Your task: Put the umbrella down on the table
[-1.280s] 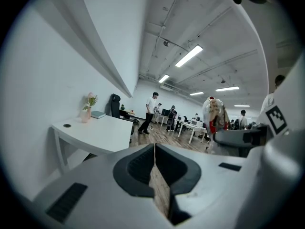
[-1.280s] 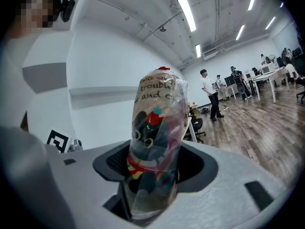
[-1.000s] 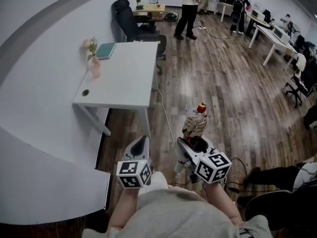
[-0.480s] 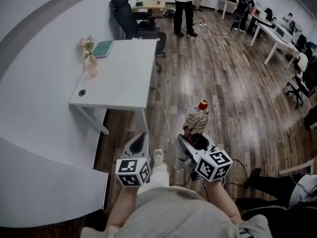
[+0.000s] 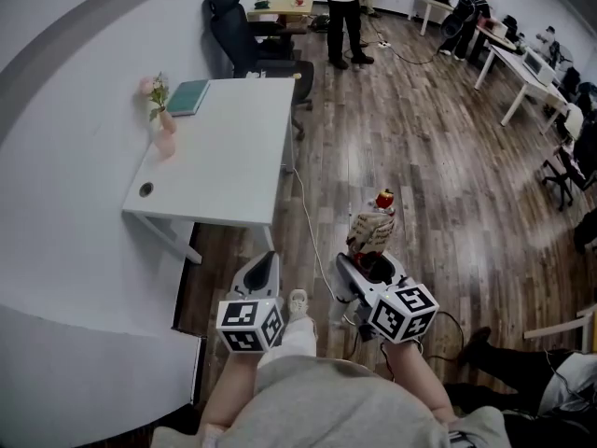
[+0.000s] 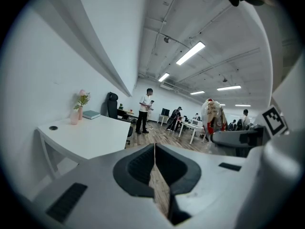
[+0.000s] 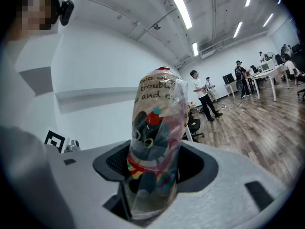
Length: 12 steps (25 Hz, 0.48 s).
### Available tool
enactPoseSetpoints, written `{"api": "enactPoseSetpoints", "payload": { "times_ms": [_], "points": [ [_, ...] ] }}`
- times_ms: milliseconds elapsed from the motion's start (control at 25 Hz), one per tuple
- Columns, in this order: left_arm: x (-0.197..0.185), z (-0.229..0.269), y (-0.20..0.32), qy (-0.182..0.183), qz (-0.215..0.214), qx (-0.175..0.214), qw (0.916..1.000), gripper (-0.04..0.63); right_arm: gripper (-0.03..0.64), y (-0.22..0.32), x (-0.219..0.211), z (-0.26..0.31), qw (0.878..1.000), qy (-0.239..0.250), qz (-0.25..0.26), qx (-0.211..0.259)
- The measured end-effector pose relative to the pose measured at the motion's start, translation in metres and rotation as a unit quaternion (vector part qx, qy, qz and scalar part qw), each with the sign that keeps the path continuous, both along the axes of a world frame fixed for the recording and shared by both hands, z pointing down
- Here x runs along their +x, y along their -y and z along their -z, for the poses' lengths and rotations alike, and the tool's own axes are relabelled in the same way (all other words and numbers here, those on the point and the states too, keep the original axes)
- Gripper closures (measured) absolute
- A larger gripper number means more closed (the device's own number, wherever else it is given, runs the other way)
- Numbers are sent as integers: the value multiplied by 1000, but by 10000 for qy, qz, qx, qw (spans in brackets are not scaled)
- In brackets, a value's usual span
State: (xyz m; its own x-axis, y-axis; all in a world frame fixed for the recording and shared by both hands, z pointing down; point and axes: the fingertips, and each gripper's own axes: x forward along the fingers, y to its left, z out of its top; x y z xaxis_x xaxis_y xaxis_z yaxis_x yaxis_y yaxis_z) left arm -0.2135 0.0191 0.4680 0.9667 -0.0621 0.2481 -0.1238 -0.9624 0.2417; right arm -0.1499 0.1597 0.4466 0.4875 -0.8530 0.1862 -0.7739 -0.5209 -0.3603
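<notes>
Umbrella [image 5: 371,230] held above the floor [image 5: 438,147], desk [image 5: 224,157] ahead-left
Fingers of my right gripper [image 5: 366,264] clench the wrapped umbrella upright; fingers of my left gripper [image 5: 262,271] are pressed together, empty.

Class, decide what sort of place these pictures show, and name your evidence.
Probably an open-plan office: a white table, a black office chair, more desks behind, strip lights overhead.

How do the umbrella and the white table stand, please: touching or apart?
Apart. The head view shows the umbrella held in the right gripper, well short of the white table.
</notes>
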Motion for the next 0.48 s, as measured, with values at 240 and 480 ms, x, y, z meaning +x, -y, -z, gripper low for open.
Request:
{"api": "enactPoseSetpoints", "payload": {
  "times_ms": [240, 480],
  "points": [
    [54, -2, 32, 27, -8, -19, 10000, 586, 342, 30, 55, 2, 10000, -14, -70, -17],
    [114, 7, 70, -21, -16, -32, 10000, 586, 342, 64, 115, 11, 9999, -70, -117, -47]
  ]
}}
